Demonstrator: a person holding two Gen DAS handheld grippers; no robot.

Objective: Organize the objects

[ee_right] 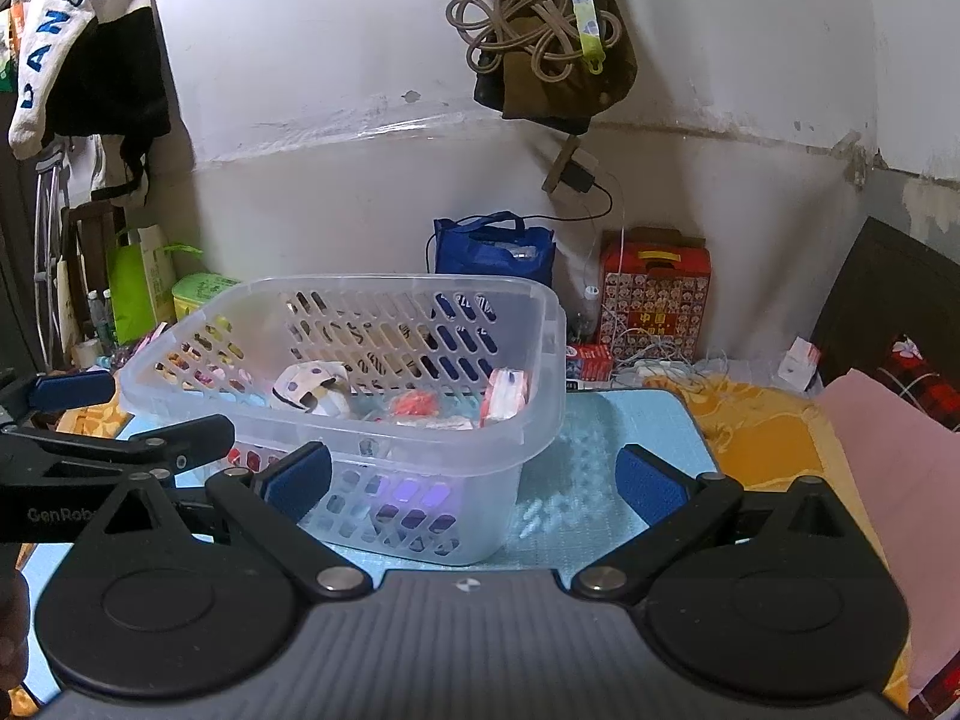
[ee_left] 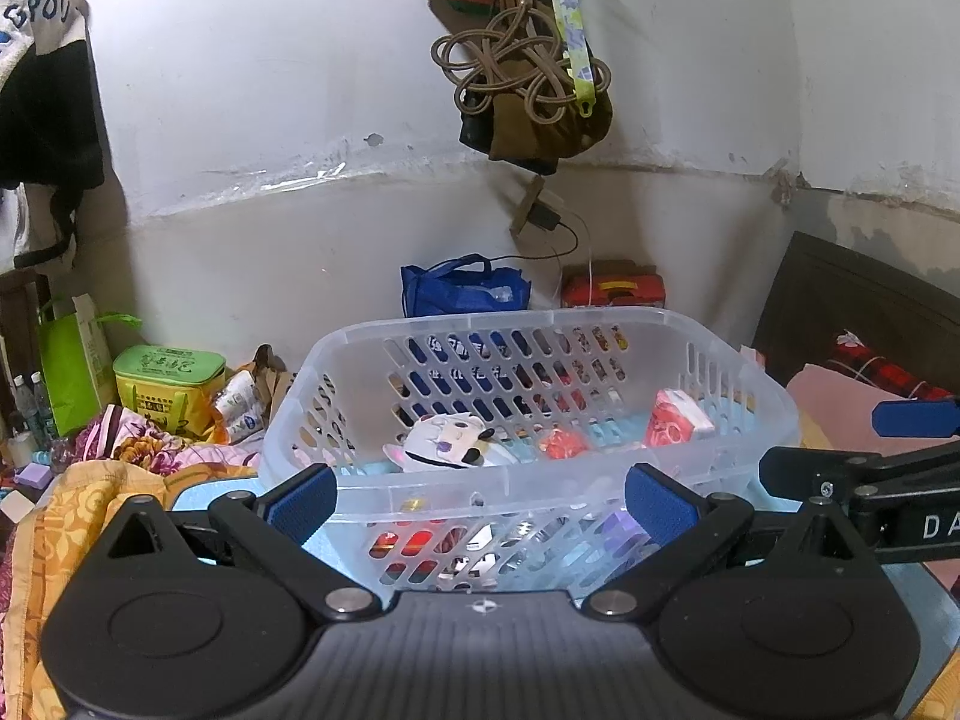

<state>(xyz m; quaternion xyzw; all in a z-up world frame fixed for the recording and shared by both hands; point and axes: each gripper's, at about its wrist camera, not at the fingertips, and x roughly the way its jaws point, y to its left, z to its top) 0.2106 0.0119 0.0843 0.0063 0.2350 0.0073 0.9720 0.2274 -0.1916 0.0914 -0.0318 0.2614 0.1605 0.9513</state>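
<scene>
1. Progress — the translucent white perforated plastic basket already holds several things: a white soft toy with dark spots, a small red crumpled packet and a red-and-white carton leaning at its right side. I judge the collecting largely done.
2. What is left — nothing loose shows on the pale blue mat right of the basket, so any remaining item lies out of view, or the basket itself may need moving.
3. The basket stands on that mat, spread over the bed, near both cameras.
4. Left claw — wide open and empty, level, its blue pads just short of the basket's near wall, facing it squarely.
5. Right claw — also spread wide, gripping nothing, low over the mat at the basket's near right corner.
</scene>
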